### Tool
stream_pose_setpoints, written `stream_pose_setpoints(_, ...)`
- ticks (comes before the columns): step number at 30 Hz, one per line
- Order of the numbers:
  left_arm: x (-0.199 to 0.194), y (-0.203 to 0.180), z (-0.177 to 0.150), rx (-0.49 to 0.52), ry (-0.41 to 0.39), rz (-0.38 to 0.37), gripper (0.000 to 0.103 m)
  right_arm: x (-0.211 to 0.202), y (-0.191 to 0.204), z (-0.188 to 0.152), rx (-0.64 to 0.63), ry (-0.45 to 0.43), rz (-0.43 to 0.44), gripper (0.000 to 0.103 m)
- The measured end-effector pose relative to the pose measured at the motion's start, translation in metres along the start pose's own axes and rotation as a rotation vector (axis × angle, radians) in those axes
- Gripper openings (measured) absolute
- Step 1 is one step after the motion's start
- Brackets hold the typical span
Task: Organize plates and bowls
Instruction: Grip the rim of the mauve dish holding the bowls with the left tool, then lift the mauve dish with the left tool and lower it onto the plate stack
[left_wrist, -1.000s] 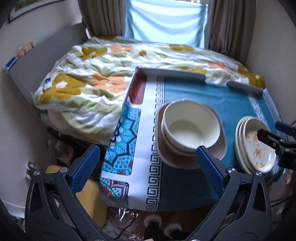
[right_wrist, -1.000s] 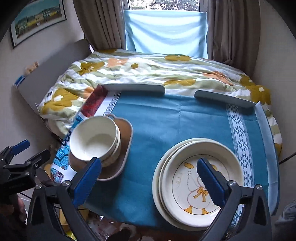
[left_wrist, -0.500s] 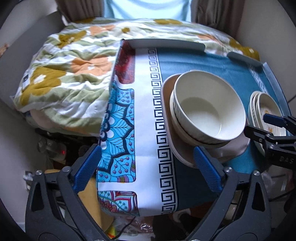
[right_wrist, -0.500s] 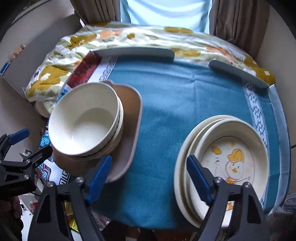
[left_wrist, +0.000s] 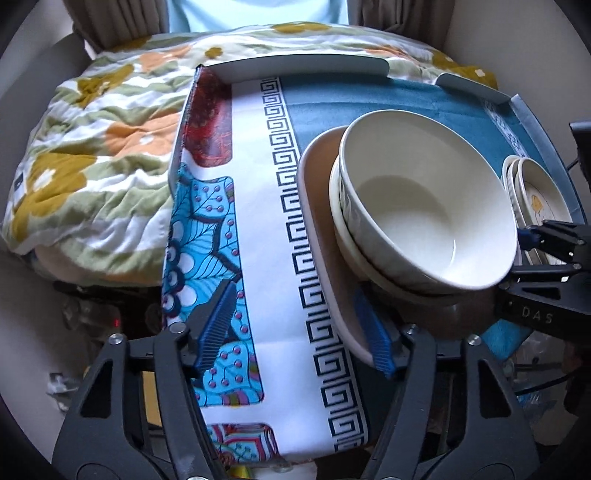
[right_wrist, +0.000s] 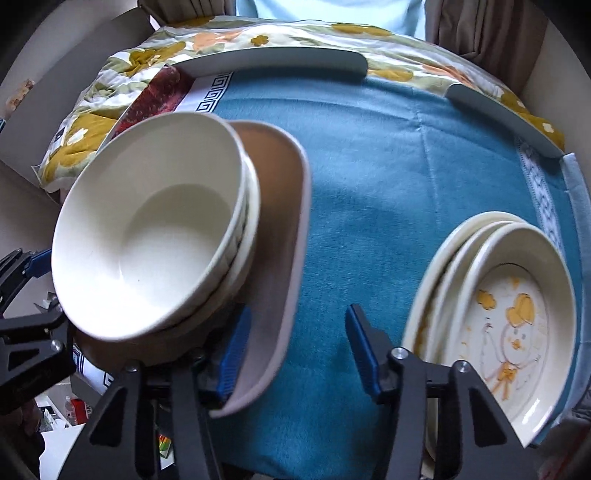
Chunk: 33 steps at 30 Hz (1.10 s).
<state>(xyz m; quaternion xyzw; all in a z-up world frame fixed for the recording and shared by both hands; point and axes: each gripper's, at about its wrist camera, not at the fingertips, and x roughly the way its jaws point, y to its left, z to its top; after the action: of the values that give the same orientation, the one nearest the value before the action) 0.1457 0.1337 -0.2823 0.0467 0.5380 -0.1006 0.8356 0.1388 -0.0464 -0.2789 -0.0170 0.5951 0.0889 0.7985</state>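
Two nested cream bowls (left_wrist: 424, 218) (right_wrist: 147, 229) sit on a brown squarish plate (left_wrist: 321, 240) (right_wrist: 284, 229) at the table's left. My left gripper (left_wrist: 299, 325) is open, its jaws straddling the plate's near left edge. My right gripper (right_wrist: 295, 347) is open, its left finger (right_wrist: 234, 354) under or at the plate's near right edge. A stack of cream plates, the top one with a duck drawing (right_wrist: 517, 325) (left_wrist: 535, 195), lies at the right.
The round table has a teal cloth (right_wrist: 388, 184) and a patterned cloth (left_wrist: 229, 221) hanging over its left edge. Grey rim guards (right_wrist: 273, 61) line the far edge. A flowered duvet (left_wrist: 92, 147) lies behind and to the left.
Both grippers have moved forward and down to the near edge of the brown plate. Both have narrowed their jaws somewhat. The dishes have not moved.
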Motion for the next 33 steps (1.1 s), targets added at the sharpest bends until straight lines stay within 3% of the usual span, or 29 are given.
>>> stream_pose_setpoints(2, 0.004, -0.001, 0.001, 0.004, -0.008, -0.014, 0.054, 0.002, 0.001, 0.0, -0.008, -0.007, 0.02, 0.04)
stream_pose_setpoints(5, 0.012, -0.007, 0.003, 0.03, -0.001, -0.033, 0.036, 0.006, 0.004, 0.002, -0.024, -0.018, 0.041, 0.029)
stream_pose_setpoints(7, 0.017, -0.011, 0.003, 0.034, 0.001, -0.067, 0.018, 0.007, 0.006, 0.002, -0.038, -0.024, 0.059, 0.018)
stream_pose_setpoints(9, 0.017, -0.013, 0.003, 0.034, -0.007, -0.084, 0.011, 0.007, 0.009, 0.003, -0.052, -0.029, 0.077, 0.012)
stream_pose_setpoints(23, 0.009, -0.017, 0.004, 0.028, -0.05, -0.047, 0.009, -0.003, 0.01, 0.0, -0.048, -0.097, 0.089, 0.011)
stream_pose_setpoints(33, -0.02, -0.02, 0.021, 0.053, -0.126, -0.023, 0.009, -0.027, 0.007, 0.008, -0.032, -0.175, 0.094, 0.011)
